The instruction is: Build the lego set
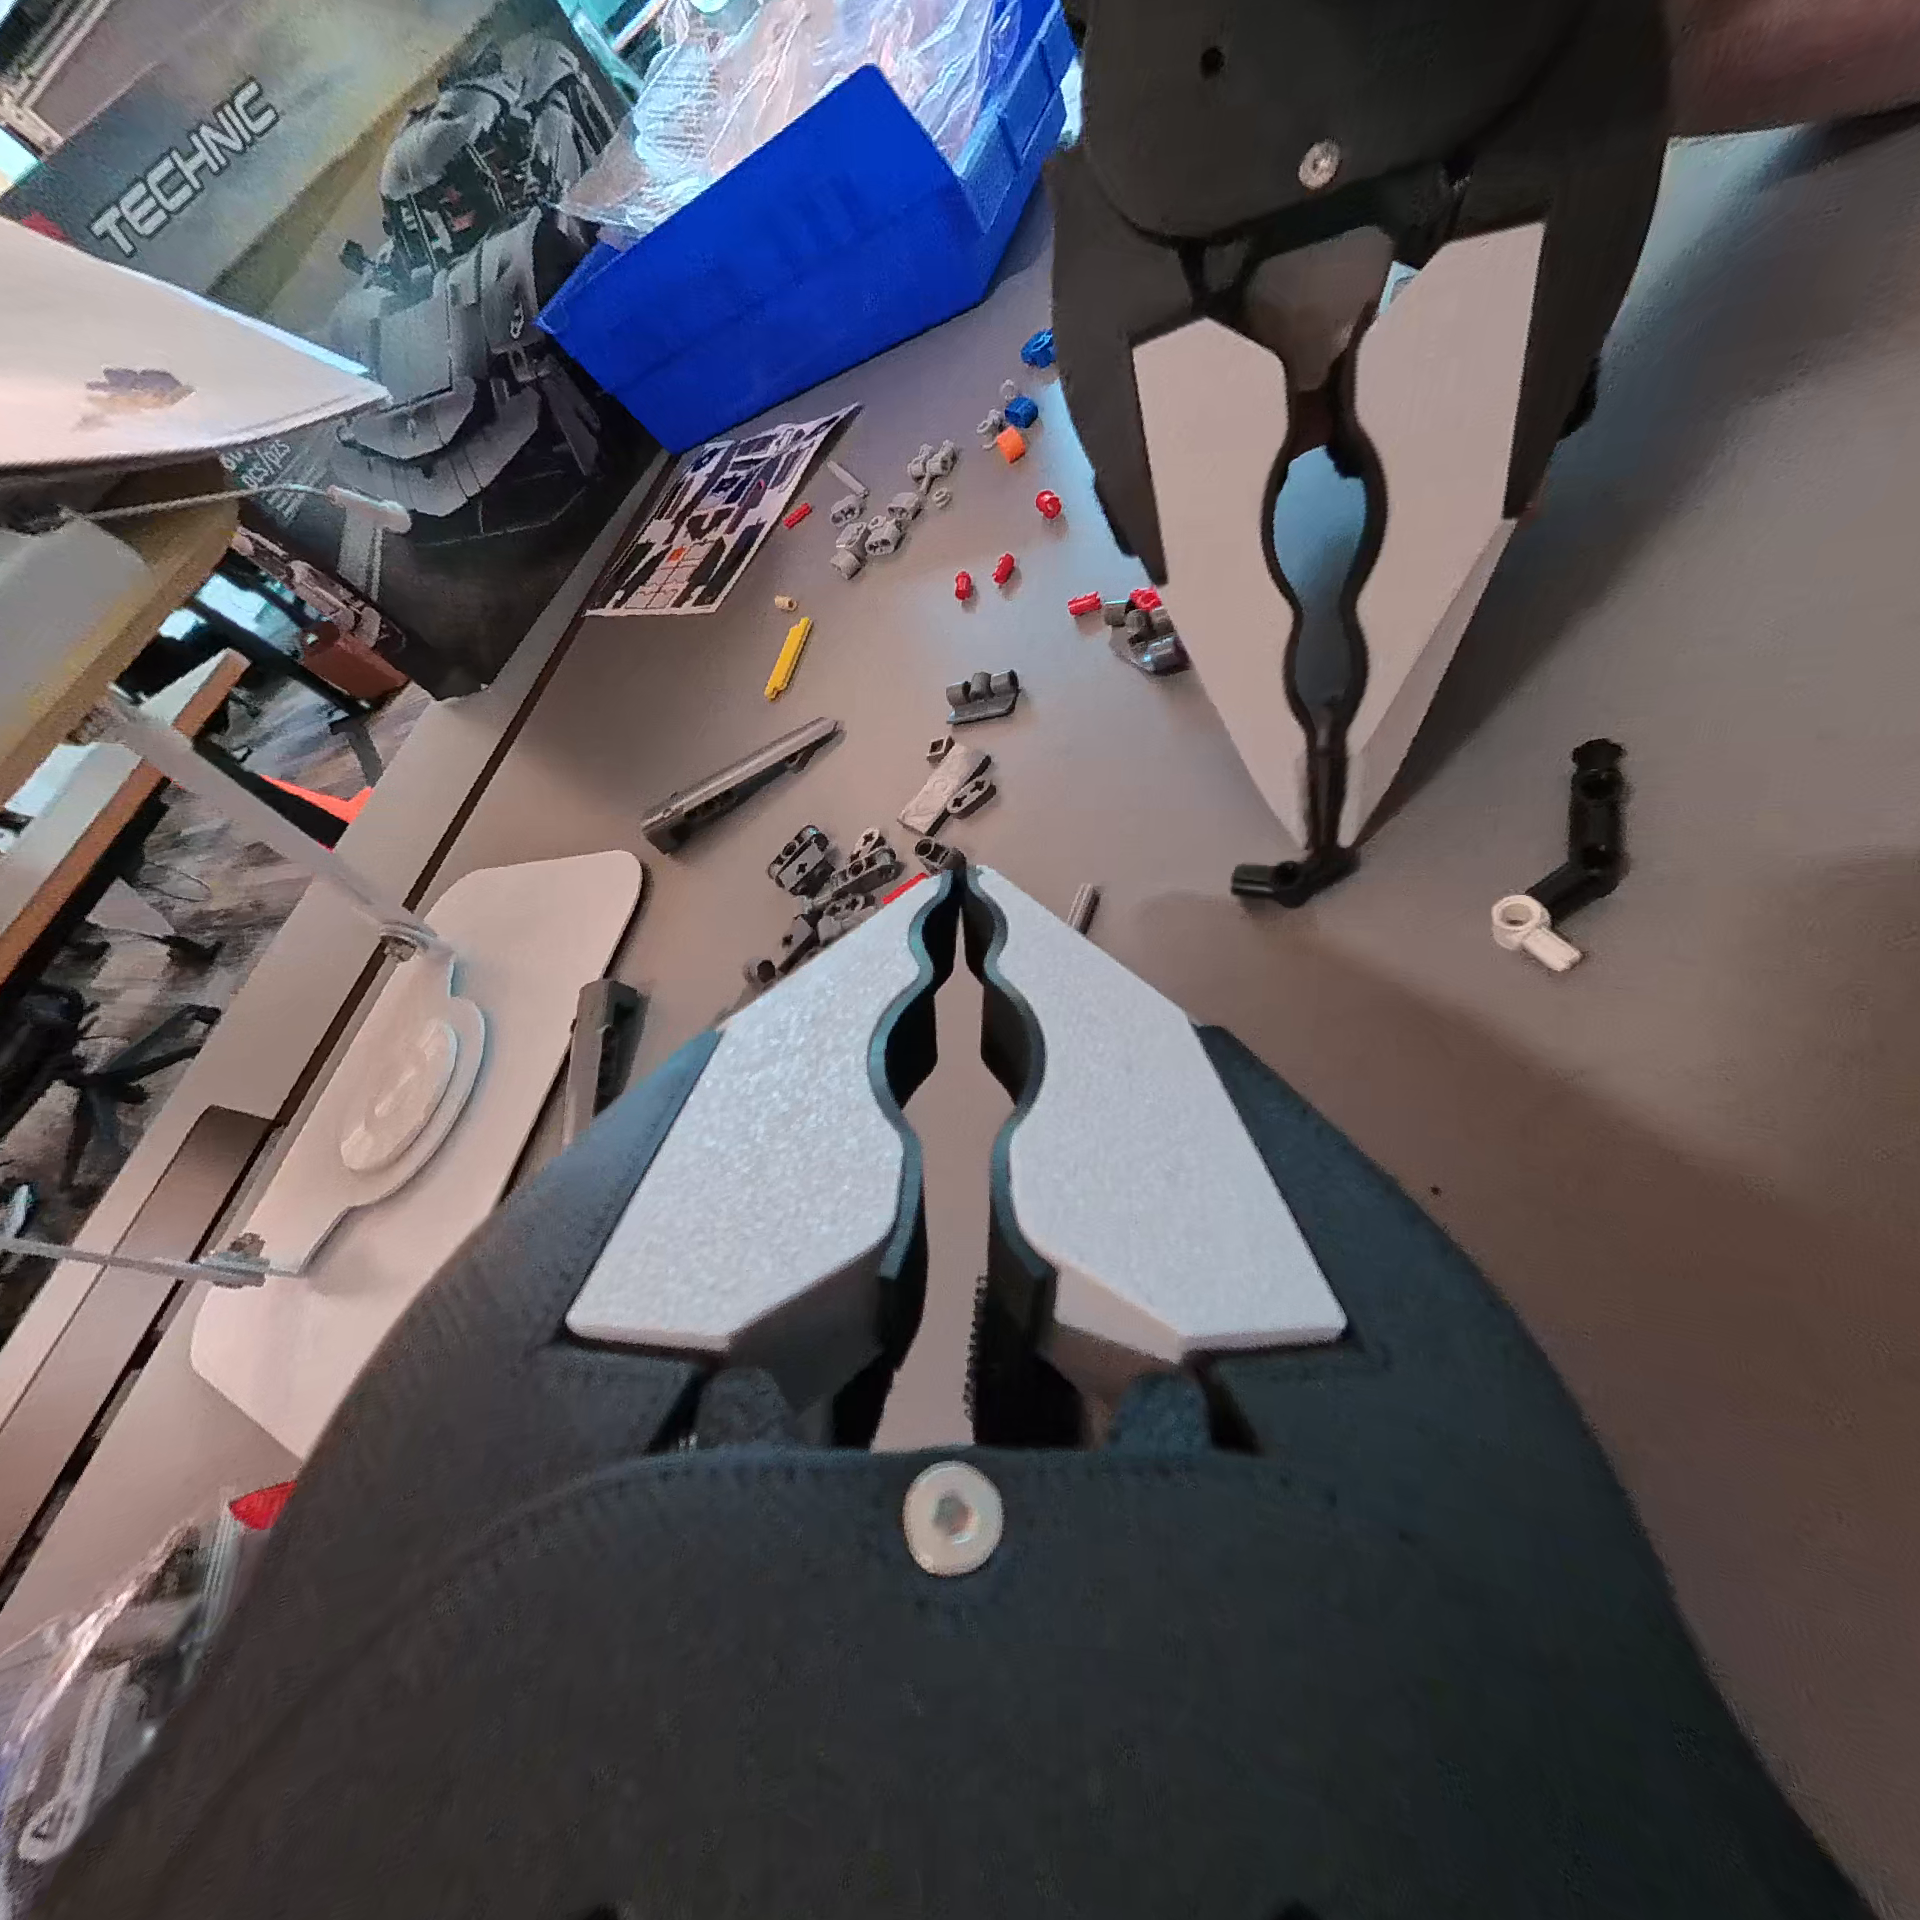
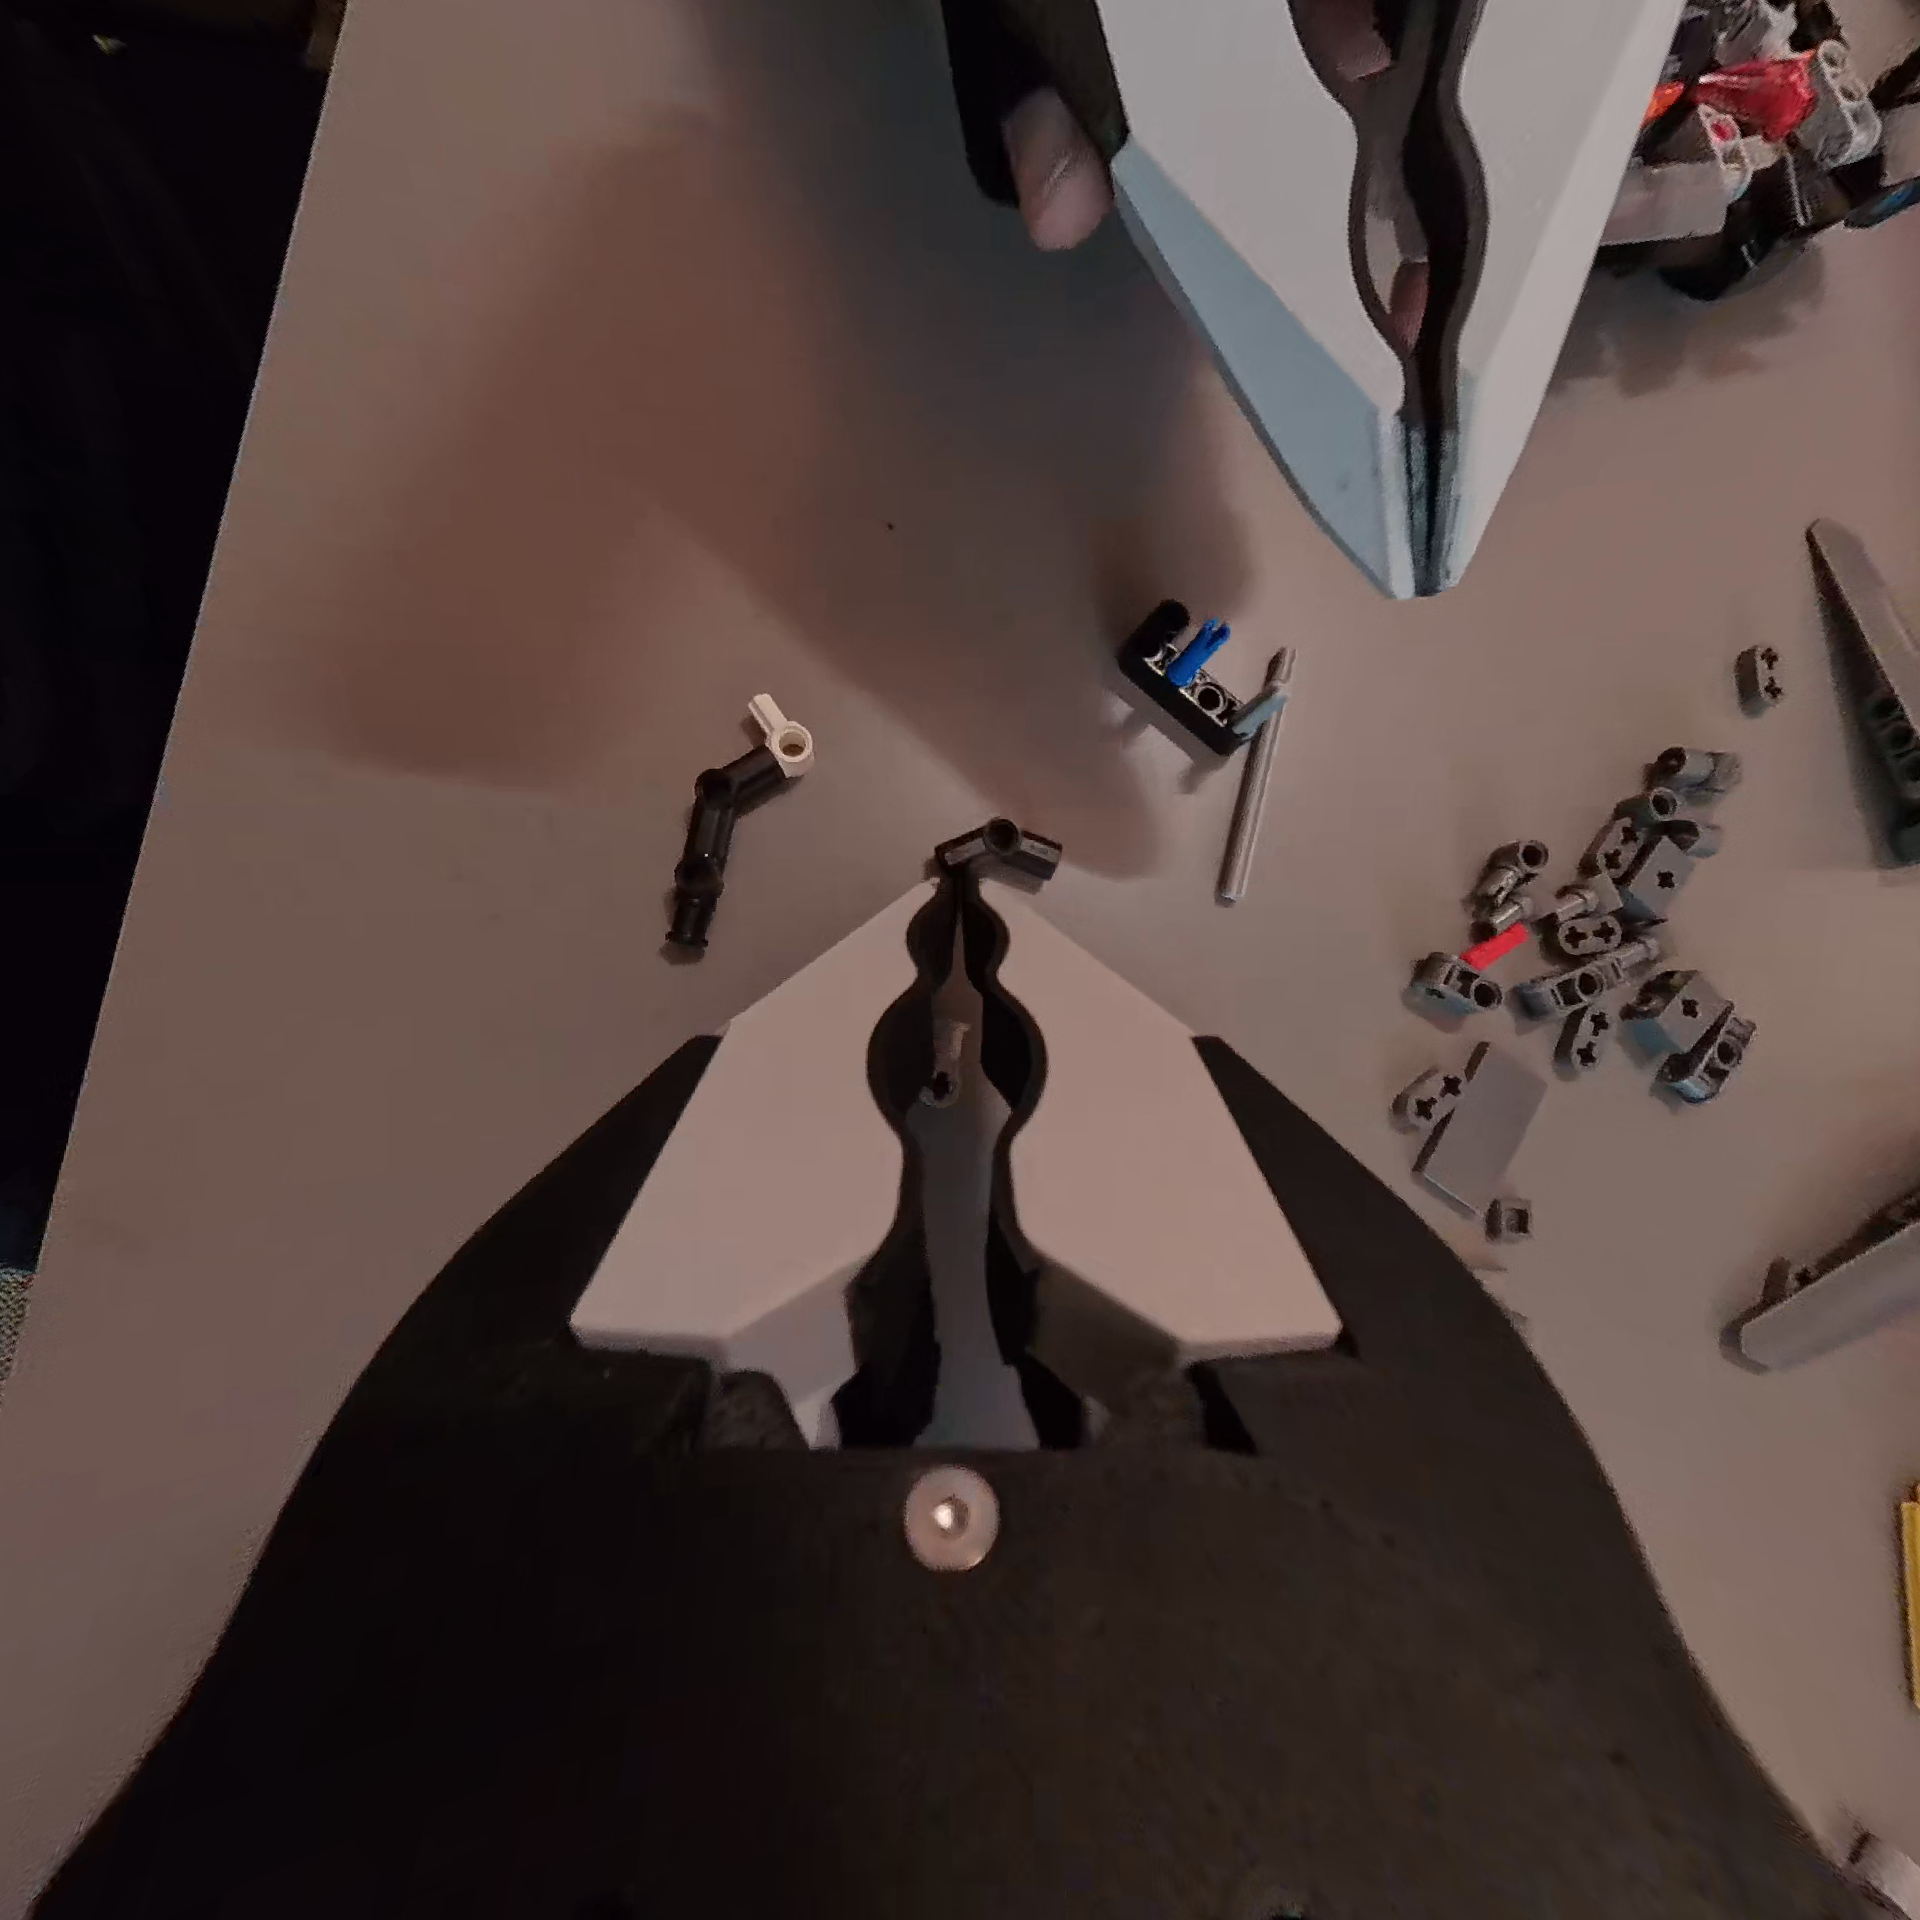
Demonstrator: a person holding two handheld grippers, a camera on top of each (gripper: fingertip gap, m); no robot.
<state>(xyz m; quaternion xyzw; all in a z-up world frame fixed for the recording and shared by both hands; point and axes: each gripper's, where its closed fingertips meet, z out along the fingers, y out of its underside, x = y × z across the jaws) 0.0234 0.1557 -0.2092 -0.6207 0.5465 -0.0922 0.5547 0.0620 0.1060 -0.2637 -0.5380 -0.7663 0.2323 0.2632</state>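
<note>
My right gripper [image 2: 956, 883] is shut, its tips against the left end of a small black angled connector [image 2: 997, 847] that lies on the grey table [image 2: 623, 520]. The left wrist view shows the same: its tips [image 1: 1322, 857] rest on the connector [image 1: 1283, 881]. A small grey piece [image 2: 943, 1075] shows on the table through the gap behind the tips. My left gripper [image 1: 958, 878] is shut and holds nothing, hovering at the edge of a pile of dark grey connectors [image 1: 831, 873]. It also shows in the right wrist view [image 2: 1418, 582].
A black bent piece with a white connector [image 2: 727, 821] lies to the left of my right gripper. A black beam with a blue pin [image 2: 1184, 675] and a grey axle [image 2: 1252, 779] lie under the left gripper. A blue bin [image 1: 810, 260], a box [image 1: 364, 260] and a sticker sheet [image 1: 717, 520] stand farther off. The tips of one gripper are about 8 cm away from the tips of the other.
</note>
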